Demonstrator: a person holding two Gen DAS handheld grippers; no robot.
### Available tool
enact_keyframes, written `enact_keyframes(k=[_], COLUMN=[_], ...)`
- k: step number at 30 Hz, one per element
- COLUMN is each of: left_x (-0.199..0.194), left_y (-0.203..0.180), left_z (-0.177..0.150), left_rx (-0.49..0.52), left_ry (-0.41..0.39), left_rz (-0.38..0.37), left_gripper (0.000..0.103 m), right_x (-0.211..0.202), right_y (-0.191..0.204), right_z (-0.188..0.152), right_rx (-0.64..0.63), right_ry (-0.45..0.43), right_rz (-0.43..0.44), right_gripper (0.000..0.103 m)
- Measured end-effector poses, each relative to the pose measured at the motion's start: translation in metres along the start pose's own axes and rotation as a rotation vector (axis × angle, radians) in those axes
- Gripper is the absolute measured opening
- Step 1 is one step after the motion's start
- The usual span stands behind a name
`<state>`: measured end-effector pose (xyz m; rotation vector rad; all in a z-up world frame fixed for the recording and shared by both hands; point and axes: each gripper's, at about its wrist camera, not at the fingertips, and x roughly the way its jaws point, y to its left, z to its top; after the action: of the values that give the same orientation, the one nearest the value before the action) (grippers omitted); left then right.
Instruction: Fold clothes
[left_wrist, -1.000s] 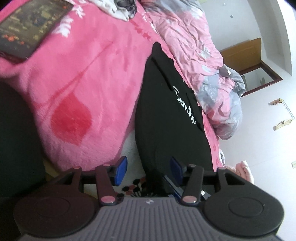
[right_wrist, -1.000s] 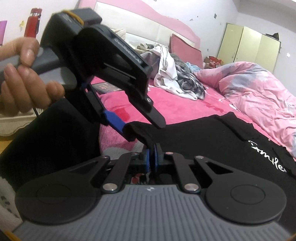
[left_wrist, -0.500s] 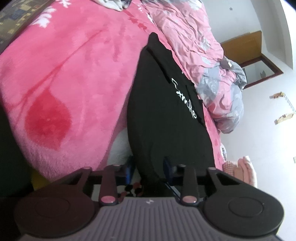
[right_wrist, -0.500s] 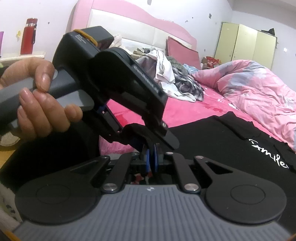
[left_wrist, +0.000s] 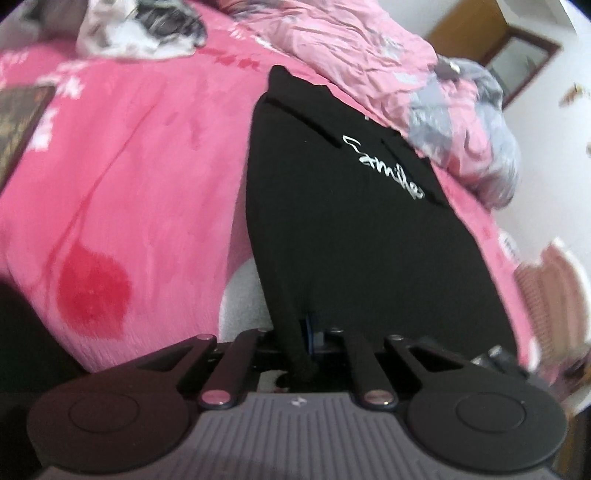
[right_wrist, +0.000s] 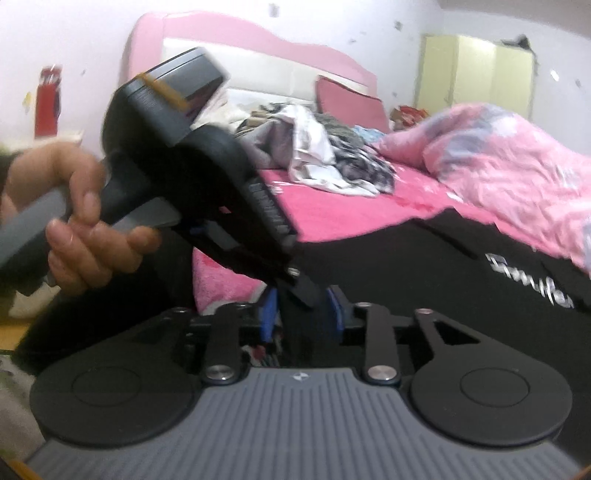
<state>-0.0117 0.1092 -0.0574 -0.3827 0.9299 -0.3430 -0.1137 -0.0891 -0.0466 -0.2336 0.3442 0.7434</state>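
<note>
black cotton t-shirt with white script (left_wrist: 354, 236), flat on pink fleece bedspread (left_wrist: 140, 177); left gripper (left_wrist: 308, 332) clenched on its hem; right gripper (right_wrist: 301, 319) jaws opening, hem between, pads apart.

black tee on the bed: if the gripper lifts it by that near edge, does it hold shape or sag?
Likely sags: the black T-shirt lies limp on the pink blanket, and the hem bunches into a narrow fold where the left gripper pinches it. Probably light, thin fabric. The fuzzy blanket may drag on it. The right gripper is opening with cloth between its pads.
</note>
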Motion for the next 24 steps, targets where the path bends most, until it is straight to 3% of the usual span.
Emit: enact_keyframes(k=[4,9,13,17,22,24], left_x=[-0.001,0.000,0.001,0.003,0.003,0.003], left_y=[-0.015,-0.028,-0.034,-0.040,-0.040,-0.039], left_z=[-0.002,-0.004,-0.005,-0.006,-0.005,-0.005], left_rx=[0.093,0.157,0.176,0.189,0.183,0.172], left_ry=[-0.002,-0.002,-0.002,-0.006,-0.009,-0.012], left_rz=[0.061,0.113,0.143,0.164,0.168,0.166], left_gripper=[0.007,0.007,0.007,0.007,0.008,0.008], right_x=[-0.037,-0.110,-0.162,-0.188,-0.181,-0.178], right_y=[-0.052,-0.136,-0.203,-0.255,-0.294,-0.299], right_z=[-0.010,-0.032,-0.057,-0.093,-0.126,-0.133], right_rx=[0.214,0.441,0.630,0.849,1.085,1.136], right_ry=[0.001,-0.027,0.005,0.037,0.003,-0.011], right_rz=[-0.086,-0.352,-0.555,-0.589,-0.445,-0.425], right_gripper=[0.035,0.045,0.050,0.050,0.050,0.049])
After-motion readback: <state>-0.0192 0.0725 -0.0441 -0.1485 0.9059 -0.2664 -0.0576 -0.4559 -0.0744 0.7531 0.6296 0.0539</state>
